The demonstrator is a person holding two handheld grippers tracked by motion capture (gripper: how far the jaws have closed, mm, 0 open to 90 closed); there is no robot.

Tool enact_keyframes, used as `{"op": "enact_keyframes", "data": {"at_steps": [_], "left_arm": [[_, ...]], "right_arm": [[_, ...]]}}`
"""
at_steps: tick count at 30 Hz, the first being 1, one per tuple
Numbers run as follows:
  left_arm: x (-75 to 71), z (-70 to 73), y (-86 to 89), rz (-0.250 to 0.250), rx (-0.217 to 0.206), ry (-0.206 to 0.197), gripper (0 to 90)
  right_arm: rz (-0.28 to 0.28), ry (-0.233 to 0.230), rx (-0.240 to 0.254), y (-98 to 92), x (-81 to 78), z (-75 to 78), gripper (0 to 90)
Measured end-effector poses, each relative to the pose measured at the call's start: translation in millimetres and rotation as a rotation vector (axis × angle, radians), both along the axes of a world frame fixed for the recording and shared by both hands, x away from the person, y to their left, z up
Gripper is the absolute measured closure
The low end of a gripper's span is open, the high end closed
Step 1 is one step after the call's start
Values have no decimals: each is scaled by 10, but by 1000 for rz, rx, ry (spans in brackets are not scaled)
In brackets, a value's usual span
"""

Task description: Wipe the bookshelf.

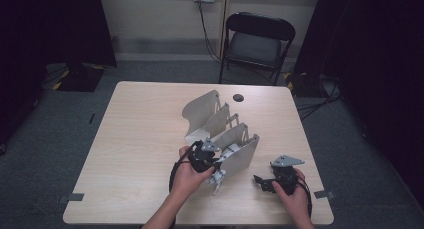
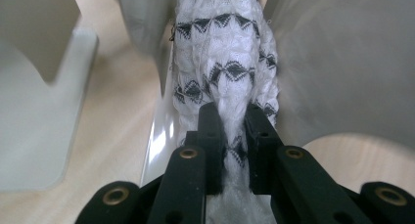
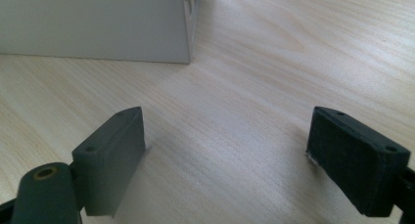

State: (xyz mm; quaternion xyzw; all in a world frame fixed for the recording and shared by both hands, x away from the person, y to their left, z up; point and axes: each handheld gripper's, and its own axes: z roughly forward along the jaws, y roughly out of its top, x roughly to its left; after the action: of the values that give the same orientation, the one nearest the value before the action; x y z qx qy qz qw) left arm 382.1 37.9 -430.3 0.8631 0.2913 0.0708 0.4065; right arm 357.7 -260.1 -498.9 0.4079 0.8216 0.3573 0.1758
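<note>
Cloth (image 2: 225,62), white with black zigzag marks, sits in the middle of the left gripper view, and the two black jaws of the left gripper (image 2: 234,126) pinch it tight. The cloth goes up the frame from the jaws into a narrow gap between two grey walls of the rack (image 2: 337,62).

From the high view, the left gripper (image 1: 212,165) is low in the middle of the frame, right at the near end of the grey rack (image 1: 240,154). A bit of the white cloth (image 1: 226,154) peeks out beside it, with some hanging down just under the hand. The rack has a few tall curved walls and lies slanted across the middle of the wooden table (image 1: 140,139).

Over at the lower right of the high view, the right gripper (image 1: 260,181) rests low by the table, near the rack but not touching it. In the right gripper view its jaws (image 3: 227,155) stand wide apart with bare wood between them, and a grey rack wall (image 3: 98,23) fills the upper left.
</note>
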Motion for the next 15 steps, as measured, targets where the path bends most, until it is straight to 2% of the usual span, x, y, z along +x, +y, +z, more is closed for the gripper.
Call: {"op": "enact_keyframes", "data": {"at_steps": [6, 9, 12, 15], "left_arm": [[13, 501, -2, -3, -35, -88, 805], [36, 702, -8, 5, -48, -120, 805], [58, 769, -27, 14, -50, -124, 804], [92, 686, -23, 27, -46, -111, 805]], "right_arm": [[0, 0, 0, 0, 0, 0, 135], [0, 0, 0, 1, 1, 0, 135], [1, 0, 0, 1, 2, 0, 135], [0, -2, 0, 2, 2, -1, 135]]}}
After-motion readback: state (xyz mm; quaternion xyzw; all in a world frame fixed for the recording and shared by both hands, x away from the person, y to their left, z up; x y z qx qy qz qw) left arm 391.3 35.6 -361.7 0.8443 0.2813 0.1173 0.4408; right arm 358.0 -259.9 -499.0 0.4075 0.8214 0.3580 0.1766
